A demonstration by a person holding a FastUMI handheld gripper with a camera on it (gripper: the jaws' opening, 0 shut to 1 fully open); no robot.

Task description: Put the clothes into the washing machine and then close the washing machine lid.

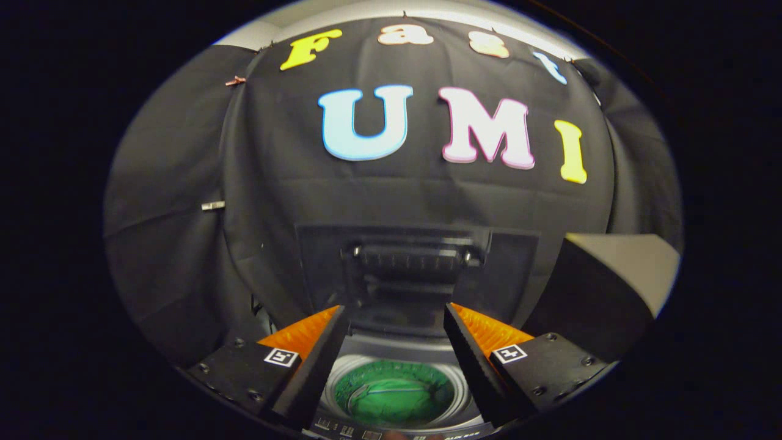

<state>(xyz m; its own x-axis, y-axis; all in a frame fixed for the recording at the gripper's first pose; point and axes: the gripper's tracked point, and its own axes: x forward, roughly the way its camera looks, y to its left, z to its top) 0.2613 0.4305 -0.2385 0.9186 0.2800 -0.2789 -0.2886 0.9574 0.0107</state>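
My gripper (396, 315) hangs open above a top-loading washing machine (397, 348), with nothing between its fingers. Below and between the fingers lies the round drum opening, and a green piece of clothing (394, 394) rests inside it. The machine's dark lid (415, 269) stands raised upright just beyond the fingertips, against the black cloth wall. A strip of the control panel (366, 431) runs along the machine's near edge, under the fingers.
A dark box with a pale top (617, 275) stands to the right of the machine, close beside the right finger. Black cloth walls close the space behind and to the left.
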